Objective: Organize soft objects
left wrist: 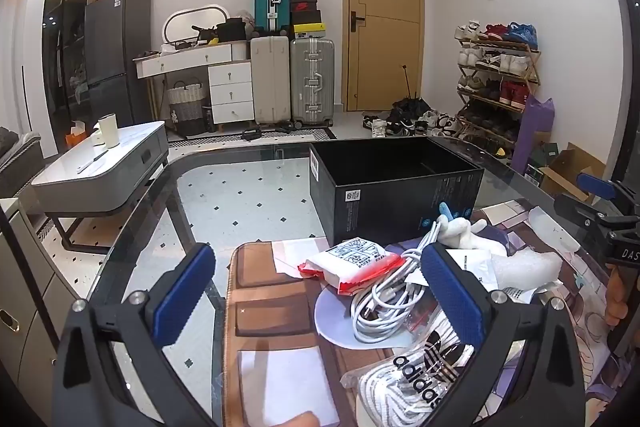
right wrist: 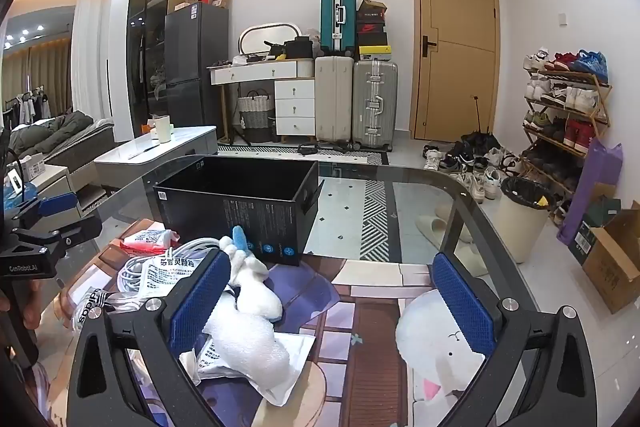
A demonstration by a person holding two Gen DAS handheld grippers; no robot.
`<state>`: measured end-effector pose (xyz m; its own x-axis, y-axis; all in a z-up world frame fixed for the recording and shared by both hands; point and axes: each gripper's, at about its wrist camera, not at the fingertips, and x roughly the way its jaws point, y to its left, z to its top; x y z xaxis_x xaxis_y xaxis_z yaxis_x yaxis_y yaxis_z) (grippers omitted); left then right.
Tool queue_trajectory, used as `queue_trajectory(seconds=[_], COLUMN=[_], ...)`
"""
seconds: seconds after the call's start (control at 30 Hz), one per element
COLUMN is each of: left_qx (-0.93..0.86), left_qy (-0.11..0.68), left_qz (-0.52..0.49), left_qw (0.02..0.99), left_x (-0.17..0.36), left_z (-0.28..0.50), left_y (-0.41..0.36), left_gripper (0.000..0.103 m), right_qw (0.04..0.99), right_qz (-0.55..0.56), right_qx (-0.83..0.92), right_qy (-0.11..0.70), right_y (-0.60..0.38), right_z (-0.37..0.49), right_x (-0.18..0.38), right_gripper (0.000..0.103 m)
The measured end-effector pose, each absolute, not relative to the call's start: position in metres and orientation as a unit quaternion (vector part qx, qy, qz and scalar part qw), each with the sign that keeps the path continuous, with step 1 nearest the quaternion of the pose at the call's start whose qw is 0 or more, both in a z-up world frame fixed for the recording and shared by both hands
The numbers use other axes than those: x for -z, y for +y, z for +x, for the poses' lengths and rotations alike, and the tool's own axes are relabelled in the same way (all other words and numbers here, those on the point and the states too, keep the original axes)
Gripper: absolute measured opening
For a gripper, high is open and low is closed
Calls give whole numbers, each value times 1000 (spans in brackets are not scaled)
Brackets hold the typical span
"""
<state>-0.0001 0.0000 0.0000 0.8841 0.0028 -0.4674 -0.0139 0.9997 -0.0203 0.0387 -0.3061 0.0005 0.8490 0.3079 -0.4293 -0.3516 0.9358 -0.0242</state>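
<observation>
An open black box (left wrist: 394, 187) (right wrist: 240, 203) stands on the glass table. In front of it lies a pile: a red-and-white packet (left wrist: 354, 263) (right wrist: 150, 239), a coiled white cable (left wrist: 384, 295) (right wrist: 134, 269), an adidas bag (left wrist: 416, 375) (right wrist: 90, 303), a white plush toy with a blue ear (left wrist: 460, 225) (right wrist: 250, 275), white foam wrap (left wrist: 528, 263) (right wrist: 252, 343) and a printed white sachet (right wrist: 170, 269). My left gripper (left wrist: 320, 299) is open above the pile's left part. My right gripper (right wrist: 332, 303) is open, its left finger over the foam and plush.
A printed mat (right wrist: 360, 291) covers the near table. A brown mat (left wrist: 272, 291) lies at left. A white bin (right wrist: 524, 215), cardboard boxes (right wrist: 612, 259), a shoe rack (right wrist: 564, 115), suitcases (left wrist: 292, 79) and a low grey table (left wrist: 100, 167) stand around on the floor.
</observation>
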Motion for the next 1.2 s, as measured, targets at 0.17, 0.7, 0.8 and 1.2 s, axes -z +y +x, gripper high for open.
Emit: queue_trajectory(seconds=[0.17, 0.7, 0.8, 1.2], left_qx=[-2, -1, -1, 1], left_qy=[232, 243, 241, 243], left_qz=[-17, -18, -18, -22], left_qw=[972, 970, 970, 970], left_x=[-1, 2, 2, 2], left_z=[-4, -1, -1, 1], left_y=[1, 1, 1, 2], left_gripper=[103, 103, 103, 103], right_qw=[957, 956, 956, 956], right_qz=[-45, -48, -48, -51], right_qx=[-173, -175, -176, -181], right_qy=[228, 229, 228, 227], right_y=[-306, -303, -303, -299], right_z=[40, 42, 43, 43], right_x=[0, -1, -2, 2], right_gripper=[103, 103, 103, 103])
